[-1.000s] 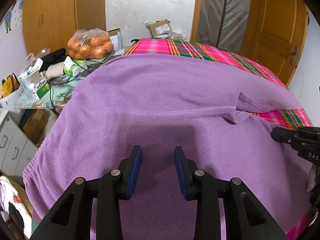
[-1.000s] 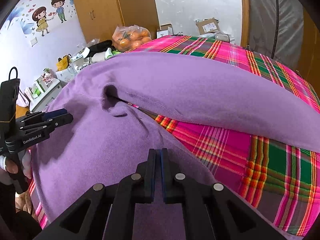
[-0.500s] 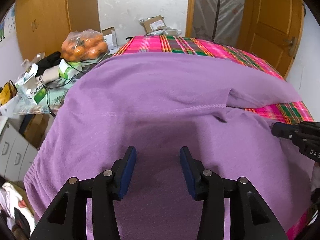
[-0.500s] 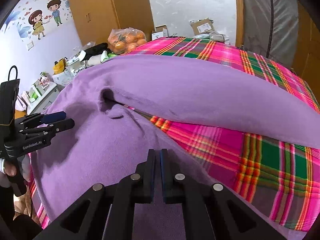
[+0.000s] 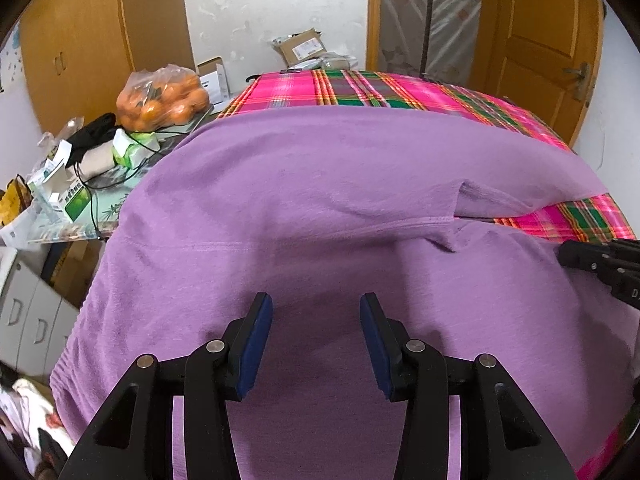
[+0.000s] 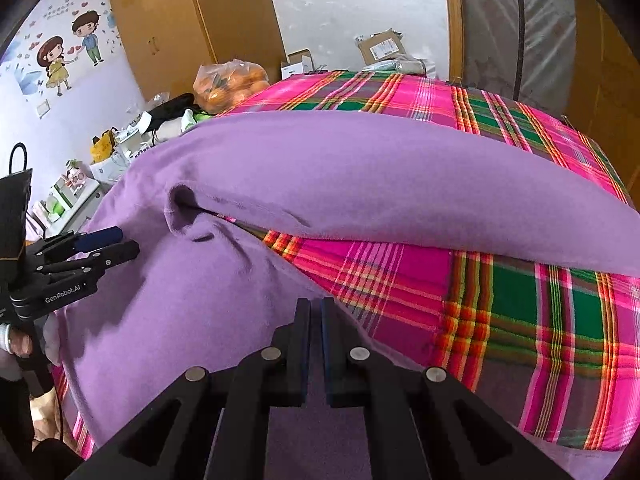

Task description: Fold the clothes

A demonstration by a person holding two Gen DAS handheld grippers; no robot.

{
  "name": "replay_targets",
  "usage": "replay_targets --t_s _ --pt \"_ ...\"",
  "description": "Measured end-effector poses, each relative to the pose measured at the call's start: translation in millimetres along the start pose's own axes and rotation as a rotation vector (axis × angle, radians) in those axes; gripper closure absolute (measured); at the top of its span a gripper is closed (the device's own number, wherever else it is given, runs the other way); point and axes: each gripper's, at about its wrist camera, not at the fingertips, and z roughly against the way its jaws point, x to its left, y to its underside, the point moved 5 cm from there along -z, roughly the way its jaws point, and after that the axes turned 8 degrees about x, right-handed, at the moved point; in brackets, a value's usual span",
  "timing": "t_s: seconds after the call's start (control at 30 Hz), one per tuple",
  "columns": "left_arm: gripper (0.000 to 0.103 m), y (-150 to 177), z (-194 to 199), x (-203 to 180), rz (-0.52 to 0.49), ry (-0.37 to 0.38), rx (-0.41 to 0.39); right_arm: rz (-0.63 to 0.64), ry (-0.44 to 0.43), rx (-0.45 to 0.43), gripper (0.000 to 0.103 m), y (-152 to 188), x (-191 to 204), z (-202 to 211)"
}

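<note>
- Two grippers worked over one purple garment that lay spread across the plaid bedspread, its body near us and a long sleeve running off to the right.
- We saw the left gripper with its jaws wide apart, holding nothing, above the near part of the body.
- We saw the right gripper with its jaws nearly together above the near edge of the cloth; whether any cloth was nipped between them we could not tell.
- We judged the cloth a soft, brushed fleece, matt and thick, with a stitched seam across it and a pucker at the armpit.
- We feared that a pinch might catch only the top layer, so that the under layer would lag and the fold come out crooked.
- We also feared that the fleece might drag the bedspread along and ruck it.
- We noted the left hem hung off the bed's edge, where its weight could pull the garment aside.
- We noted a bag of oranges on the cluttered side table.
</note>
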Motion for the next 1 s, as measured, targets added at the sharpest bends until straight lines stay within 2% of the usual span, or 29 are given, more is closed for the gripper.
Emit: replay_targets --t_s 0.17,0.3,0.33,0.4,0.47,0.63,0.8,1.0 --pt "0.055 -3 1 5 -0.021 -0.009 0.002 0.011 0.000 0.001 0.099 -4 2 1" --pt "0.055 -16 8 21 0.000 -0.001 -0.024 0.039 0.002 -0.019 0.096 -12 5 9" --pt "0.055 -19 10 25 0.007 0.002 -0.031 0.044 0.000 -0.023 0.095 -14 6 10" --pt "0.055 -25 14 34 0.020 0.007 -0.046 0.052 -0.007 -0.027 0.082 -18 7 12" --pt "0.055 -32 18 43 0.033 0.012 -0.060 0.065 -0.008 -0.031 0.079 -22 9 14" --pt "0.052 -48 28 65 0.067 0.024 -0.095 0.097 -0.025 -0.062 0.074 -36 15 25" --pt "0.050 -59 25 89 0.096 0.012 -0.080 0.116 -0.021 -0.066 0.073 -48 17 27" --pt "0.050 -80 18 106 0.069 -0.057 -0.066 0.138 -0.023 -0.080 0.073 -68 13 29"
